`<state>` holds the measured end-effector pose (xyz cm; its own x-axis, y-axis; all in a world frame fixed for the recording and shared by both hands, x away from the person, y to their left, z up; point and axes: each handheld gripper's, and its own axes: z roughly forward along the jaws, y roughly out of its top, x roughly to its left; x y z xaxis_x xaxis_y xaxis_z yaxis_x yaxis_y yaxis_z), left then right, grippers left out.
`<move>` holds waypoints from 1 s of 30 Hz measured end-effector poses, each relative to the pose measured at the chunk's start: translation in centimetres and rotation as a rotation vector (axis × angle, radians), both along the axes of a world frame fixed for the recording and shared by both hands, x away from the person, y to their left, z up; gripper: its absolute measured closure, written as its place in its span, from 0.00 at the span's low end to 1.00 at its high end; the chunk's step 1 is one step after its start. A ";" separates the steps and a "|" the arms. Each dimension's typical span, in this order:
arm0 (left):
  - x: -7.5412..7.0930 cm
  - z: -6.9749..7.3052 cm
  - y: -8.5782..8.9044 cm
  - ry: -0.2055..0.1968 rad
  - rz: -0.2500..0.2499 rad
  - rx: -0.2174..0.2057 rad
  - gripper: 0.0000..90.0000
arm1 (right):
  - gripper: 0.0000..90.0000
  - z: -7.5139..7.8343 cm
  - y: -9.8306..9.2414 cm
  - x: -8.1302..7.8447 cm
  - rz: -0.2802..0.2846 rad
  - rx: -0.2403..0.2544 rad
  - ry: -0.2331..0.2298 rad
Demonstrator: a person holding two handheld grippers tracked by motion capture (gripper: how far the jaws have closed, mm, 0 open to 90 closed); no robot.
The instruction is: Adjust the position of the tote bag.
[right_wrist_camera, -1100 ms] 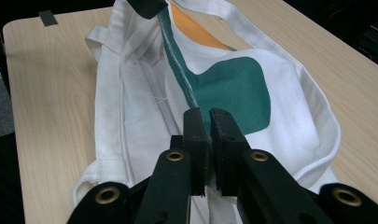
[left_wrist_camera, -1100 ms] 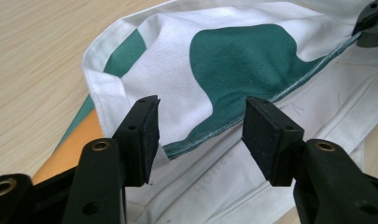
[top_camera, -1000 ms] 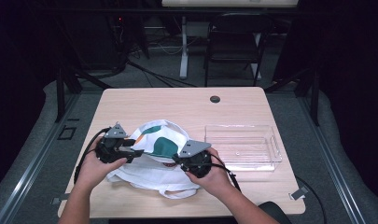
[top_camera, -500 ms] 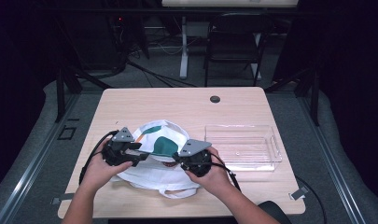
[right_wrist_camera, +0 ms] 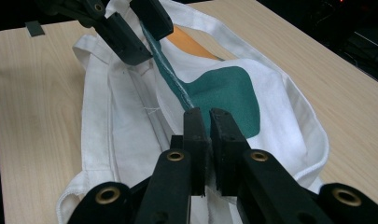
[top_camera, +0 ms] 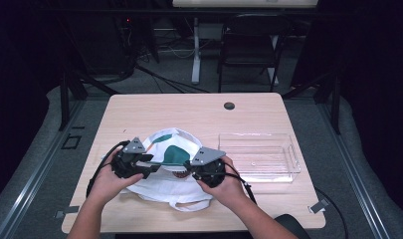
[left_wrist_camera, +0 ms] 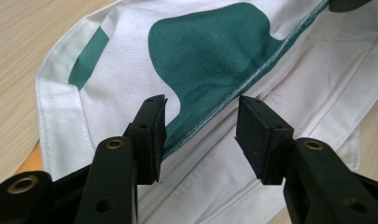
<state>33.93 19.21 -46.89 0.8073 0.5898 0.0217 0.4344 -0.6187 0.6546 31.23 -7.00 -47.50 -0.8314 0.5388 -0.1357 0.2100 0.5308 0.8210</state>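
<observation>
White-and-green tote bag (top_camera: 165,164) is being opened on the worktop (top_camera: 189,112): right gripper (right_wrist_camera: 208,114) is pinching its rim, left gripper (left_wrist_camera: 201,126) is gaping astride it, needing closure.

The left gripper (top_camera: 148,165) slides in from the bag's left edge toward the middle, closing on the right gripper (top_camera: 189,167). Its jaws now stand apart either side of the green hem of the white tote bag (top_camera: 164,186), and its left side bunches inward.
</observation>
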 end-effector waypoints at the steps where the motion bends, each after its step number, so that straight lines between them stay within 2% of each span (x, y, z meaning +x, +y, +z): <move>1: 0.0 -0.1 -0.1 0.000 -0.002 0.005 0.58 | 0.95 0.0 0.0 0.0 0.001 0.001 0.001; 7: 0.0 -0.4 -0.5 0.001 -0.004 0.027 0.60 | 0.95 0.0 0.2 -0.1 0.000 -0.002 -0.005; 12: -0.2 -0.4 -0.7 -0.007 -0.013 0.039 0.69 | 0.95 0.0 0.2 -0.1 0.000 0.003 -0.006; 16: -0.3 -0.5 -0.9 -0.030 0.003 0.059 0.76 | 0.95 0.0 0.3 -0.3 0.002 0.004 -0.009; 24: -0.4 -0.1 -0.9 -0.077 0.024 0.050 0.87 | 0.95 0.0 0.5 -0.5 0.017 0.026 -0.003; 30: -0.4 0.3 -1.0 -0.104 0.026 0.033 0.89 | 0.93 0.0 0.4 -0.7 0.022 0.024 -0.010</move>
